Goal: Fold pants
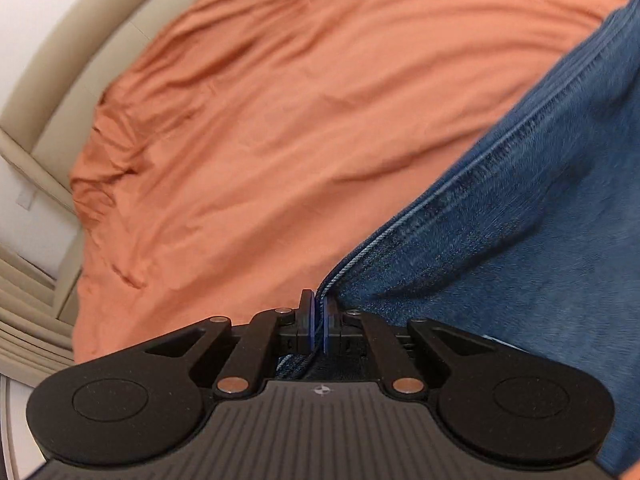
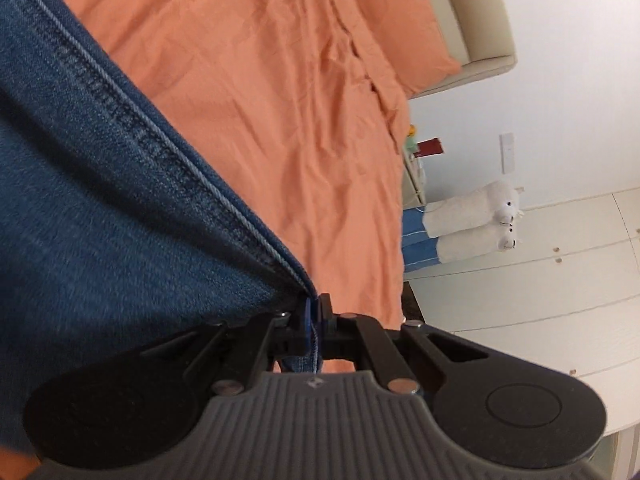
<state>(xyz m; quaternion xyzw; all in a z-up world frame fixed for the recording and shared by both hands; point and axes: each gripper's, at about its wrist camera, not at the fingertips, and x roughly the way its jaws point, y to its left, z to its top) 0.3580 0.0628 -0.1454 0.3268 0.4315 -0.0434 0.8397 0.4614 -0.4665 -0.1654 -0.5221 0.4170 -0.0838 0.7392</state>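
Left tongs (image 1: 319,322) are pressed together on the seamed edge of the blue denim pants (image 1: 520,220), the blue pads (image 1: 307,320) squeezing a thin fold of cloth with a scrap of denim poking out behind them. From those tongs the pants sweep away forward and to the right, the stitched seam running in a taut line up toward the far right corner of the left wrist view. Ahead and to the left of the left tongs lies the orange bed sheet (image 1: 280,120), rumpled, with a beige bed frame (image 1: 60,80) curving round its far left side. Over to the right tongs (image 2: 316,320), and it is the same story: pinching the denim edge hard, fabric caught between the closed fingers. Here the pants (image 2: 100,200) fan out forward and to the left, seam stretched tight. Ahead and right of these tongs, the orange sheet (image 2: 280,120) again, creased down its length. Beyond the sheet's right edge sits a pair of white plush slippers (image 2: 472,220) with little faces, resting on something blue, and past them white cabinet doors (image 2: 540,280). The denim looks lifted off the bed near both grips, though how far I cannot tell.
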